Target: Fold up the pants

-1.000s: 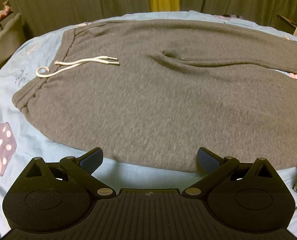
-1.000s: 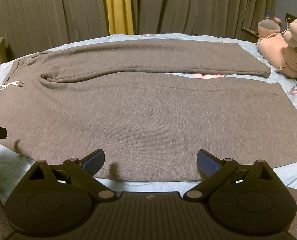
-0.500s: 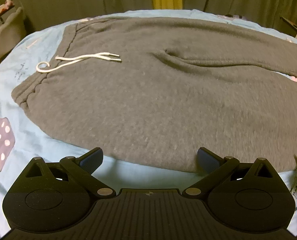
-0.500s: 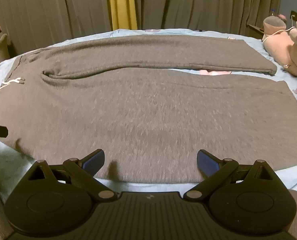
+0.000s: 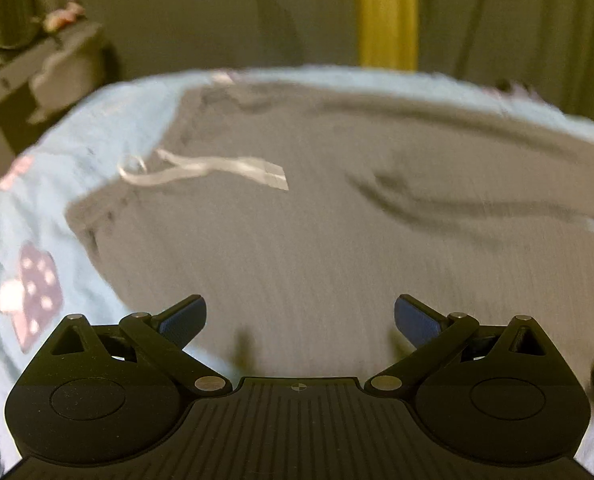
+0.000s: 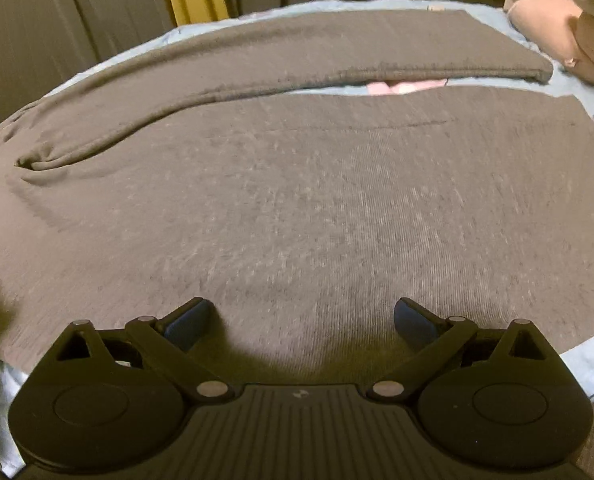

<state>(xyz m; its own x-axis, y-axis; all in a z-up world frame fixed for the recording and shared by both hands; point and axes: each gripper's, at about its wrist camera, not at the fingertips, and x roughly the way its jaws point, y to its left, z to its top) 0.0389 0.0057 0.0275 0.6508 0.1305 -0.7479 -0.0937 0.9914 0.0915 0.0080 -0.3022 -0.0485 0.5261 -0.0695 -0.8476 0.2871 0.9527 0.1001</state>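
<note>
Left gripper (image 5: 300,317): fingers spread wide, pinching nothing, hovering over the near edge of the pants (image 5: 317,248) at the waist end. Right gripper (image 6: 301,320): likewise spread and empty, hanging over the near leg (image 6: 337,208), close to its near hem edge.

Pants are lying flat, full length, across the light-blue bedsheet (image 5: 57,184), waistband on the left, cuffs on the right. The far leg (image 6: 297,52) is lying apart from the near one, with a strip of sheet showing between them toward the cuffs. White drawstring (image 5: 205,172) is sitting loose on top near the waistband.

My read: both grippers are lining up along the near long edge, one at the waist end, one further down the leg, so the near leg can be picked up evenly and carried over onto the far one. Spread fingers fit a pre-grasp stance. No fold started yet.

Left view is heavily motion-blurred, so fine detail there is unreliable.

Writing and brands: none readable. Sheet is carrying pink cartoon prints (image 5: 33,296), no legible text. A plush toy (image 6: 565,28) is sitting past the cuffs; curtains (image 6: 97,12) are hanging behind the bed.
</note>
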